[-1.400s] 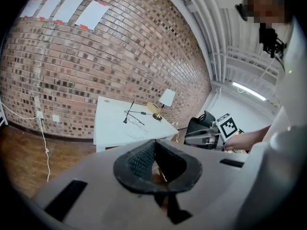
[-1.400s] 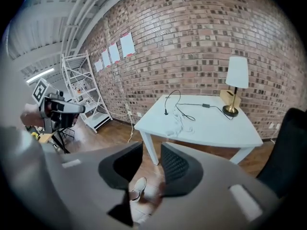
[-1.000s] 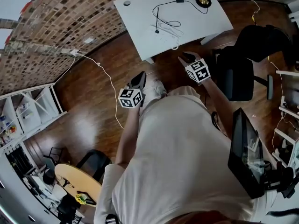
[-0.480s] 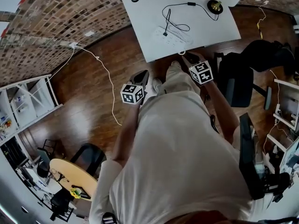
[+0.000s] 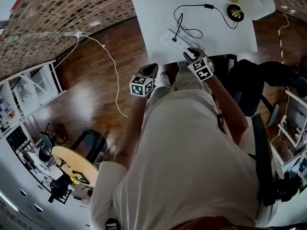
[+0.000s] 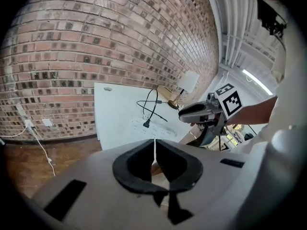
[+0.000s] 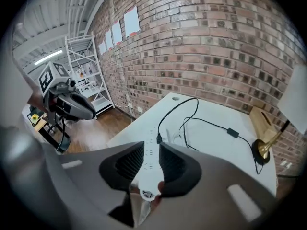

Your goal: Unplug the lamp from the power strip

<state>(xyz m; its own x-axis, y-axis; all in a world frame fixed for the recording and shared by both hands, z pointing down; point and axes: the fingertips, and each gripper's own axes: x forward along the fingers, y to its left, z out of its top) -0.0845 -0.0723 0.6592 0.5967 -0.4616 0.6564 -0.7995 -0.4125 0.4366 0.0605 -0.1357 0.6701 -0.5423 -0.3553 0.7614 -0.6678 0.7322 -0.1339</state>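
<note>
**Approach to the worktop, head view and both gripper views.** The white worktop [image 5: 153, 13] has drawn nearer to you than it was a second ago, and both of your hands have travelled forward and down toward it.

Your right tongs [image 5: 191, 52] now reach over the near edge of the worktop, just beside the near end of the white power strip [image 5: 173, 36]. A second ago they hung over the wooden floor [image 5: 96, 80]. Their jaws stand apart and grip nothing. In the right gripper view the strip shows through the gap, and no pad presses on it.

Your left tongs [image 5: 151, 69] remain short of the worktop edge, over the floor. Their jaws are closed to a hairline, having just eased apart by a trace, with nothing between them.

The black plug [image 5: 174, 38] is seated upright in the strip. Its cable [image 5: 213, 11] loops across the worktop to the lamp [image 5: 255, 4] at the far right corner.

**Reading.** The approach is nearly done, but the unplugging itself is not yet begun. The right tongs are nearer the plug and already open. The left tongs would likely need to come over the worktop to steady the strip, since a light strip may lift with the plug.
</note>
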